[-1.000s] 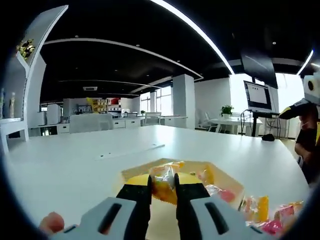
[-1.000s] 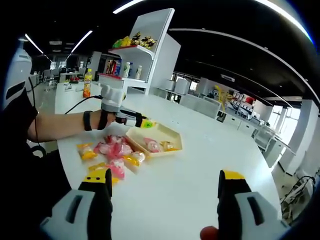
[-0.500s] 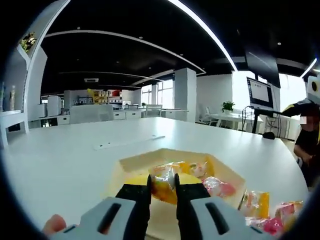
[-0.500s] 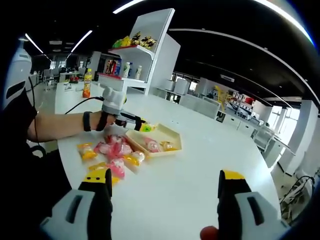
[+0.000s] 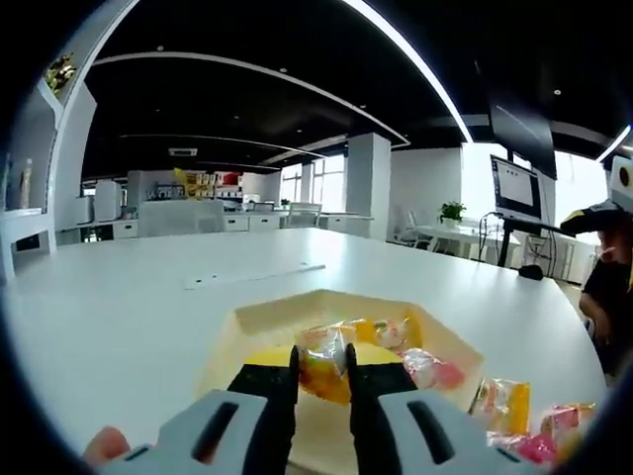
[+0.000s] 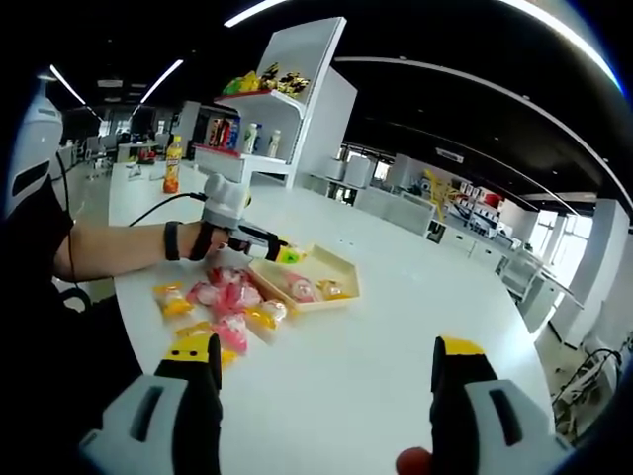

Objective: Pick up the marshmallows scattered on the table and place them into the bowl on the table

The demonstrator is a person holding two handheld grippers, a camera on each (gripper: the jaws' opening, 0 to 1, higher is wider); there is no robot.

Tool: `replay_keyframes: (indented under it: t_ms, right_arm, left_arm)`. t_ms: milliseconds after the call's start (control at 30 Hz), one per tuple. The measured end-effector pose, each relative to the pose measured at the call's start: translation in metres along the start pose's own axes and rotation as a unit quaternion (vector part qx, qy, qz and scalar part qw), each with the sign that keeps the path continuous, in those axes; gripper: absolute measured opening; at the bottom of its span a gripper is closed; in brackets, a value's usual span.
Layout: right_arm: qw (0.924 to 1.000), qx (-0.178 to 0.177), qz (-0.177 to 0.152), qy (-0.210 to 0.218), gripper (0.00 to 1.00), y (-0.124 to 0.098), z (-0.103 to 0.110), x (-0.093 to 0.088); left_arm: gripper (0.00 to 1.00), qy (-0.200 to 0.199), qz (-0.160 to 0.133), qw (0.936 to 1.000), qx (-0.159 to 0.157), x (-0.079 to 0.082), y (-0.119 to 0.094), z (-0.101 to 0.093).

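Holding a yellow wrapped marshmallow pinched between its two black jaws, the left gripper sits just above the near edge of the bowl, a shallow, pale yellow, angular tray on the white table. In the left gripper view three more wrapped marshmallows lie inside the bowl: one clear-and-orange, one with a yellow wrapper, one pink. Outside the bowl, to its right, two further packets are legible: an orange-yellow one and a pink one at the picture's edge; more may lie past it, but the count there cannot be fixed.

The right gripper is held well back from the work, its two yellow-tipped jaws spread wide with nothing between them. In the right gripper view the same bowl shows at a distance with two packets inside, a pink one and a yellowish one. A loose pile of marshmallows lies on the table just beside the bowl's near side; pink and yellow wrappers overlap, so an exact number cannot be given, though at least six are distinguishable. One yellow packet lies apart at the pile's left. The person's left forearm, with a dark wristband, reaches over the pile, carrying the left gripper to the bowl's rim.
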State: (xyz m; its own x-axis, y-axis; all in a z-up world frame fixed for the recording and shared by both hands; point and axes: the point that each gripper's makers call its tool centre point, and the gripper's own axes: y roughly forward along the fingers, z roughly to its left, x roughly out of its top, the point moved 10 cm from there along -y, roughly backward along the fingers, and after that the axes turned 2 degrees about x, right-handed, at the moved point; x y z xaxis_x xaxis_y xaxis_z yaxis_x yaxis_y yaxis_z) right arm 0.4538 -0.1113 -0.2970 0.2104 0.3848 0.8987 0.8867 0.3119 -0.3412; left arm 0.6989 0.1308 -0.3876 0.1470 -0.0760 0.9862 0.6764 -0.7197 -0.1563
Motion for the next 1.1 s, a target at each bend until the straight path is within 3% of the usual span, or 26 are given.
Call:
replay_keyframes:
  t_ms: [700,800,967,1100]
  right_arm:
    - [1.0000,-0.001,0.001,0.000,0.84,-0.001,0.000,0.000]
    - [1.0000,0.000,0.001,-0.002,0.84,0.000,0.001,0.000]
    - [1.0000,-0.001,0.002,-0.001,0.84,0.000,0.000,0.000]
    - [1.0000,-0.001,0.002,0.000,0.84,-0.001,0.000,-0.001]
  left_arm:
    - [0.26,-0.014,0.005,0.9998,-0.016,-0.003,0.001,-0.003]
    - [0.39,-0.019,0.002,0.9994,-0.027,-0.003,0.002,-0.005]
    - [0.43,-0.015,-0.001,0.9995,-0.027,-0.002,0.001,-0.008]
    - [0.62,-0.007,-0.009,0.9995,-0.029,0.001,0.001,-0.011]
